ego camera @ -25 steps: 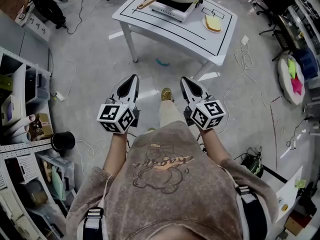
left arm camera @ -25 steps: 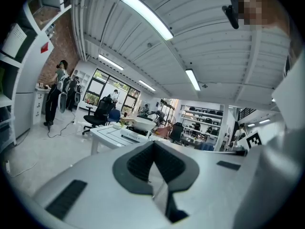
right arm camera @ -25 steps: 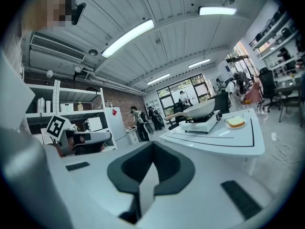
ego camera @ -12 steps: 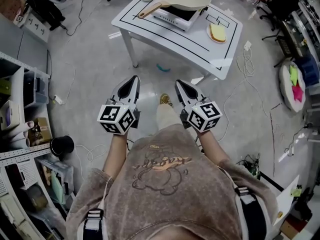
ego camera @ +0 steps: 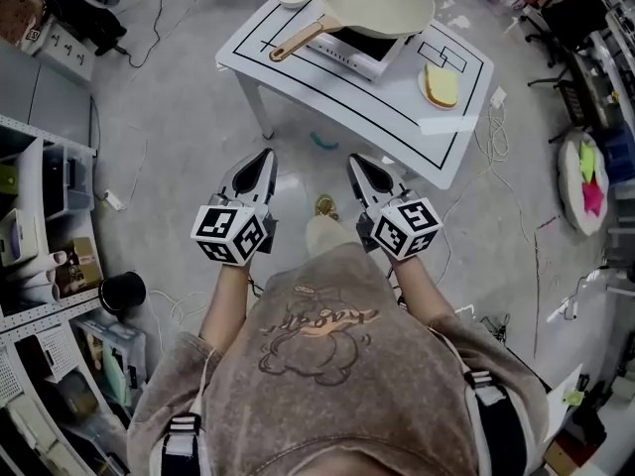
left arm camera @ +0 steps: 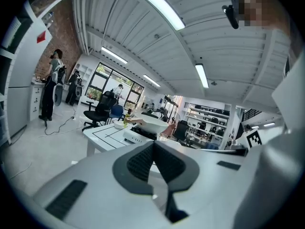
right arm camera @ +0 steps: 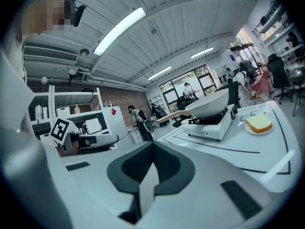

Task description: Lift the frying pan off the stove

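Two empty tools: left gripper (ego camera: pixel 265 156) and right gripper (ego camera: pixel 353 160), jaws pressed together, well short of the stove (ego camera: pixel 352 56).
I see the cream frying pan (ego camera: pixel 377 0) sitting on that white stove, its wooden handle (ego camera: pixel 295 40) reaching out past the stove's left side. The pan hides most of the stove's top, and its far rim meets the head view's top edge.

place: lab-workshop | cues: storage shelves (ego camera: pixel 40 167), office chairs (left arm camera: pixel 95 113), floor cables (ego camera: pixel 483 157), strip lights (left arm camera: pixel 157 4)
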`<action>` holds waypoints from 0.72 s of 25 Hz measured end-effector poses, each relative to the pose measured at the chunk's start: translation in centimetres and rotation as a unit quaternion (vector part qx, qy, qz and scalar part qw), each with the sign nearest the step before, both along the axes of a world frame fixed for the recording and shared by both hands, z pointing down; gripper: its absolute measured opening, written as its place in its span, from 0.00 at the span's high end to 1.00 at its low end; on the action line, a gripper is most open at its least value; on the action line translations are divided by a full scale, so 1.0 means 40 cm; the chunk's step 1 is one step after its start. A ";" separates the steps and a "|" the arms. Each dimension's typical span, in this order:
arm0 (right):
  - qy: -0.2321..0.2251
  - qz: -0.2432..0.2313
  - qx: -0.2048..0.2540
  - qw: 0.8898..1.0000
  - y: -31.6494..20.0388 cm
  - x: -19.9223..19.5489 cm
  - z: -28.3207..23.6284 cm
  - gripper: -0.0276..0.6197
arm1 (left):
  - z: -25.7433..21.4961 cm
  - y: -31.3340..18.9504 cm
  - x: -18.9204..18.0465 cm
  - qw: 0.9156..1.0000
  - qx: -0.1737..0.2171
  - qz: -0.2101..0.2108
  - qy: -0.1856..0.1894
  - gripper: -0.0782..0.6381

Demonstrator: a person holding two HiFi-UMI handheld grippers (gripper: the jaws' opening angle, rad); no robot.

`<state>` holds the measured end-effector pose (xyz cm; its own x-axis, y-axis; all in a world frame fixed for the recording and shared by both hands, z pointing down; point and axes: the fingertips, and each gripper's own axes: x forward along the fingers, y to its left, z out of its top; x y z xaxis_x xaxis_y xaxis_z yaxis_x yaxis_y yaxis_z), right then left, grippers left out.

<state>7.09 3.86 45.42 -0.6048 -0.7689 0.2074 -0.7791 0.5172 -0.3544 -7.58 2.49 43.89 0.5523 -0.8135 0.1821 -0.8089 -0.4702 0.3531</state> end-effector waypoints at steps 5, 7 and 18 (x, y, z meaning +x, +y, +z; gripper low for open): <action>-0.018 -0.003 -0.004 1.000 -0.098 0.036 -0.014 0.97 | -0.025 -0.086 0.021 1.000 0.002 -0.006 -0.009 0.89; -0.027 -0.009 -0.004 1.000 -0.136 0.041 -0.021 0.97 | -0.036 -0.119 0.023 1.000 0.004 -0.011 -0.010 0.88; -0.037 -0.047 -0.002 0.998 -0.351 0.072 -0.046 0.97 | -0.068 -0.292 0.040 0.998 0.010 -0.055 -0.009 0.88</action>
